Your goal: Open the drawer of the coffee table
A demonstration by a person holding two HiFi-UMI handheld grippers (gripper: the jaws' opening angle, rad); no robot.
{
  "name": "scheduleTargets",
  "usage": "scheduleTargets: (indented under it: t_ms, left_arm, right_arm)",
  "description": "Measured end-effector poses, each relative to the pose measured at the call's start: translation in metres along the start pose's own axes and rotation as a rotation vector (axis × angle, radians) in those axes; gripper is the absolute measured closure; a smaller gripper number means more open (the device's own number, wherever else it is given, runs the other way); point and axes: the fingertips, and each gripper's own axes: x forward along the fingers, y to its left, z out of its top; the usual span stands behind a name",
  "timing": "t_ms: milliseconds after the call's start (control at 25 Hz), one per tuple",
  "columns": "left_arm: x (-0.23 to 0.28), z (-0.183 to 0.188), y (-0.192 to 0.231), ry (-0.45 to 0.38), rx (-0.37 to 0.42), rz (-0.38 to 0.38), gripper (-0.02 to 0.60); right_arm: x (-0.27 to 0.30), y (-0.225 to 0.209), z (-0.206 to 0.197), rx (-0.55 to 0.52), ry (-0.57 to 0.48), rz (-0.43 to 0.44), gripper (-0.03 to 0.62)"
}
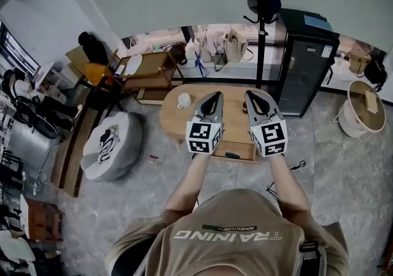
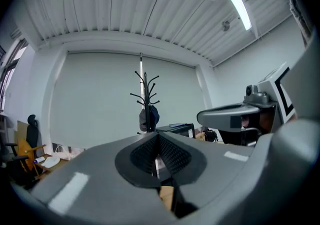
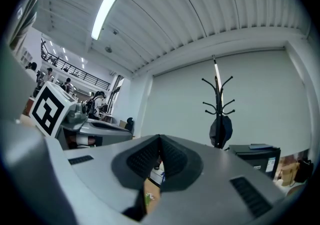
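Both left gripper [image 1: 216, 94] and right gripper [image 1: 249, 93] hover, fingers [image 2: 173, 157] pinched together, above the drawer [image 1: 237, 146].

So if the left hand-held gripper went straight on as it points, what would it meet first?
Likely the coat stand, almost dead ahead of the left hand-held gripper; nothing nearer shows, though depth is unclear.

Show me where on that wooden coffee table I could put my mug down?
Bare wood lies at the left end of the coffee table, between the white cup and the near rim. The left gripper and right gripper hide the middle. The floor between table and round pouf is free. Behind the table, bags and a coat stand crowd in.
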Motion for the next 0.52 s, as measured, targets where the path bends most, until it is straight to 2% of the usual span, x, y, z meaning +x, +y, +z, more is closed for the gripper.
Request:
scheduleTargets:
  t_ms: [200, 520]
  left_arm:
    - [0.001, 0.007, 0.001, -0.013, 0.031, 0.002, 0.575]
    - [-0.002, 0.01, 0.022, -0.02, 0.027, 0.019, 0.575]
  right_arm:
    - [0.005, 0.003, 0.006, -0.008, -0.018, -0.004, 0.588]
    - [0.02, 0.011, 0.013, -0.013, -0.022, 0.013, 0.588]
